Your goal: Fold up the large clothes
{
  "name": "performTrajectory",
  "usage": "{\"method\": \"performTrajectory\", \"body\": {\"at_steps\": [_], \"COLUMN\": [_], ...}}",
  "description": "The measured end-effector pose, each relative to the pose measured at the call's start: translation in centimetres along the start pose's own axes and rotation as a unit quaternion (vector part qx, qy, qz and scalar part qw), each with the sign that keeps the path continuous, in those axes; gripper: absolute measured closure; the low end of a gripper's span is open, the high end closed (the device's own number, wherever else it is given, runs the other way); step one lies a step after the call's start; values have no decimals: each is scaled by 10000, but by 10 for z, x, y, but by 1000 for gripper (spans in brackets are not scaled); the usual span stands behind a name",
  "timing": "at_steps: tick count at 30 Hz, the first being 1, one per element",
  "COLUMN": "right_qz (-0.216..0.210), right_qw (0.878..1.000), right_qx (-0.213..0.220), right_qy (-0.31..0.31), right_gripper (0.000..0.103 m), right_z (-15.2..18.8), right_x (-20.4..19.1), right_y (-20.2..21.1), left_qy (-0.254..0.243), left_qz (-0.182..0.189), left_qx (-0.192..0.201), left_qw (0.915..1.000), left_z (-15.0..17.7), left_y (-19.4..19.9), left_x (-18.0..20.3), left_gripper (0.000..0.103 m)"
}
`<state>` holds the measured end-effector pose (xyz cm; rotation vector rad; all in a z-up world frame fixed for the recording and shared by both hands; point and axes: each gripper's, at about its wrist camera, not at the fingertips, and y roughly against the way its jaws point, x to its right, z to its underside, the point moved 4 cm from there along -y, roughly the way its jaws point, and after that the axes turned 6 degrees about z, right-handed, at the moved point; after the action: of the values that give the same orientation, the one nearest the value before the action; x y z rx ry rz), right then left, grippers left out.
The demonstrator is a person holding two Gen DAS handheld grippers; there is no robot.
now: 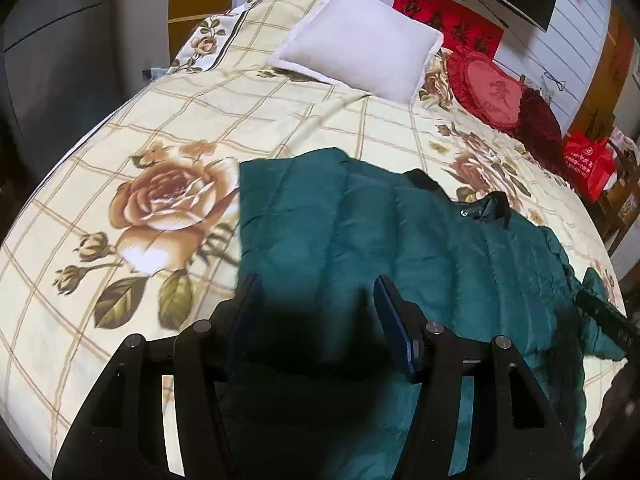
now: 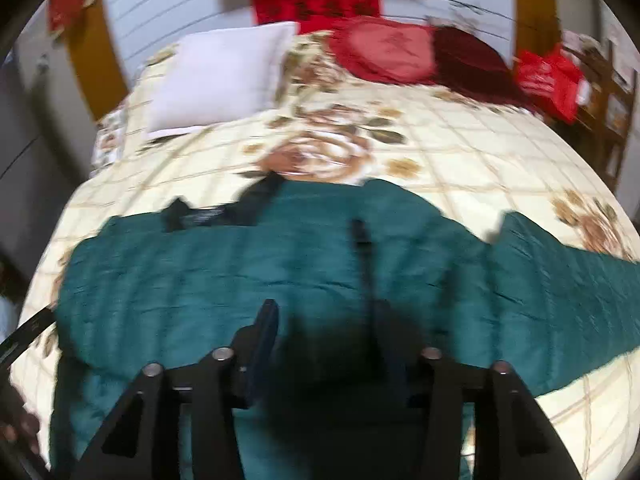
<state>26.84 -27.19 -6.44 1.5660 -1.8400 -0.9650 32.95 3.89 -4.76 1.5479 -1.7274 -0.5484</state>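
Observation:
A dark green quilted puffer jacket lies spread on the floral bedspread, its dark collar toward the headboard. My left gripper is open just above the jacket's near left part, nothing between its fingers. In the right wrist view the jacket stretches across the bed, one sleeve out to the right. My right gripper is open above the jacket's near edge and holds nothing. That view is blurred.
A white pillow, a red round cushion and a dark red cushion lie at the head of the bed. A red bag and wooden furniture stand at the right side. A dark strap lies at the jacket's right.

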Motion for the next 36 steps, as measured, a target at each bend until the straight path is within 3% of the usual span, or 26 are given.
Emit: {"method": "performTrajectory", "body": {"at_steps": [6, 13, 17, 23, 27, 29, 30, 33, 36], "right_qz": [-195, 319, 309, 180, 334, 468, 568, 472, 403], "right_qw": [9984, 9987, 9979, 9991, 9976, 9968, 9965, 9971, 9987], "right_qx": [-296, -307, -421, -261, -489, -525, -503, -576, -288], "right_qy": [431, 265, 381, 296, 369, 369, 345, 139, 83], "right_gripper": [52, 52, 52, 51, 51, 45, 36, 34, 34], "right_z": [4, -5, -6, 7, 24, 30, 30, 28, 30], "right_x": [-42, -20, -16, 2, 11, 14, 16, 22, 26], "right_y": [-39, -80, -67, -26, -42, -55, -58, -52, -26], "left_qy": [-22, -173, -233, -206, -264, -307, -320, -314, -186], "left_qz": [-74, -236, -312, -296, -335, -349, -362, -356, -211], "left_qx": [-74, -175, -199, -176, -138, -110, -106, -170, -158], "left_qw": [9999, 9994, 9990, 9992, 9990, 9989, 9988, 9987, 9995], "left_z": [1, 8, 10, 12, 12, 13, 13, 13, 14], "left_y": [-30, -52, -56, -57, -57, -58, -58, -53, -39], "left_x": [12, 16, 18, 17, 19, 20, 20, 20, 21], "left_gripper": [45, 44, 44, 43, 42, 41, 41, 41, 41]}}
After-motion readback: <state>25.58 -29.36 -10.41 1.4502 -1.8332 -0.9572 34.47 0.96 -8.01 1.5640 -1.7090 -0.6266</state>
